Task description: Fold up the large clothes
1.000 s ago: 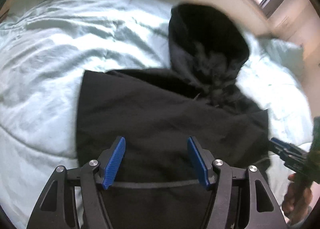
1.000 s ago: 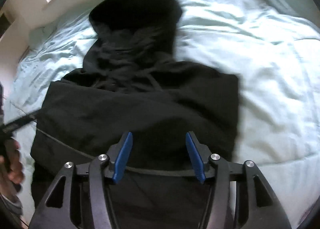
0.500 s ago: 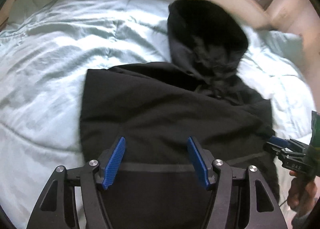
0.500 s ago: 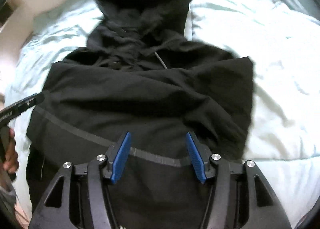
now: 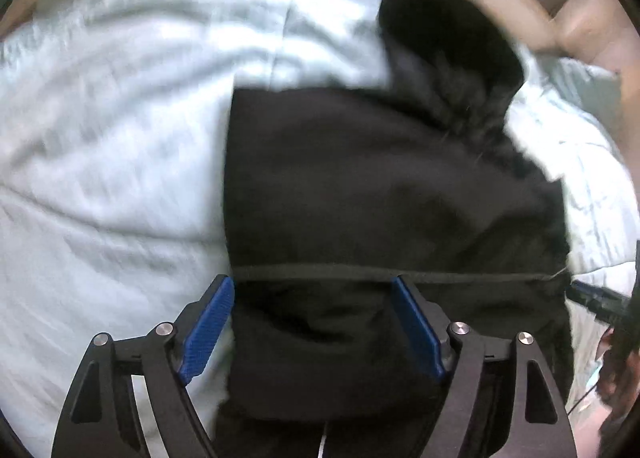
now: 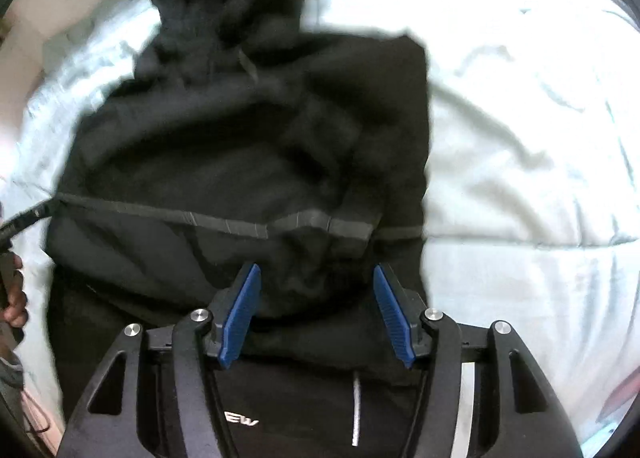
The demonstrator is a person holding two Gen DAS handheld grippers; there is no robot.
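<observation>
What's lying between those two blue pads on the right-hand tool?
Black hoodie fabric, just below its grey stripe. The right gripper is open and grips nothing, as the right wrist view shows.

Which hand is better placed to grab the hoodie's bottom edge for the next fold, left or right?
Probably right. The right tongs are open squarely over the black hoodie, cloth between the fingers. The left tongs straddle its side edge, one finger over the bedsheet.

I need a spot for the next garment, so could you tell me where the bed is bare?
Bare pale green bedsheet lies left of the black hooded sweatshirt, and right of it too. The middle is covered.
</observation>
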